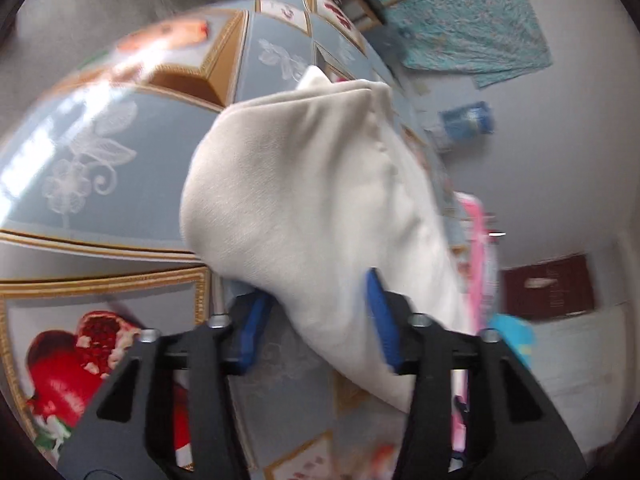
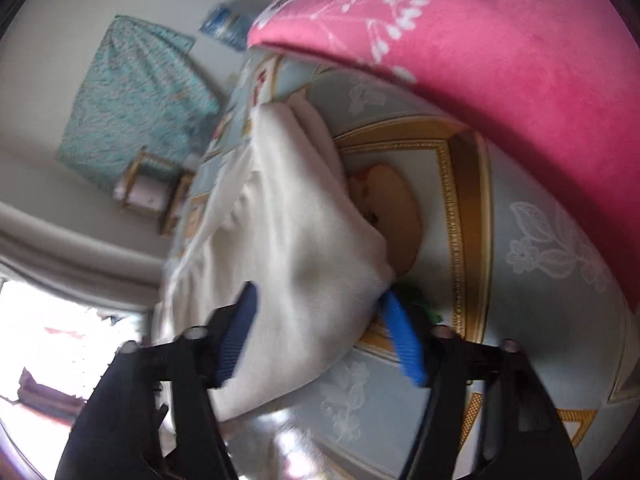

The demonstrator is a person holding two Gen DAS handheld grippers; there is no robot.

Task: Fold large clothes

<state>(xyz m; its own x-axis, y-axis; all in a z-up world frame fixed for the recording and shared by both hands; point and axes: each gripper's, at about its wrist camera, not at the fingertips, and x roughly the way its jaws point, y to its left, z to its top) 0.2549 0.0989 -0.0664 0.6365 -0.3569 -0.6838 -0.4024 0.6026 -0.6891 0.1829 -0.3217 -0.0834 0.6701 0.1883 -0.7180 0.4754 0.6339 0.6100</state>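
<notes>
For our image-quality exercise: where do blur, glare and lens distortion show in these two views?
Left wrist view: the patterned tablecloth bulges with fisheye curvature, glare streaks at left, background smeared. Right wrist view: the window is blown out white, the cream garment edges blurred.

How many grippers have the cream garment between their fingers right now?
2. The left gripper has the cream garment bunched between its blue pads; the right gripper has another part of it between its own. Whether the pads press is unclear.

garment [image 1: 316,184] on tablecloth [image 1: 80,200] (cushion [image 2: 500,40] beside)
</notes>
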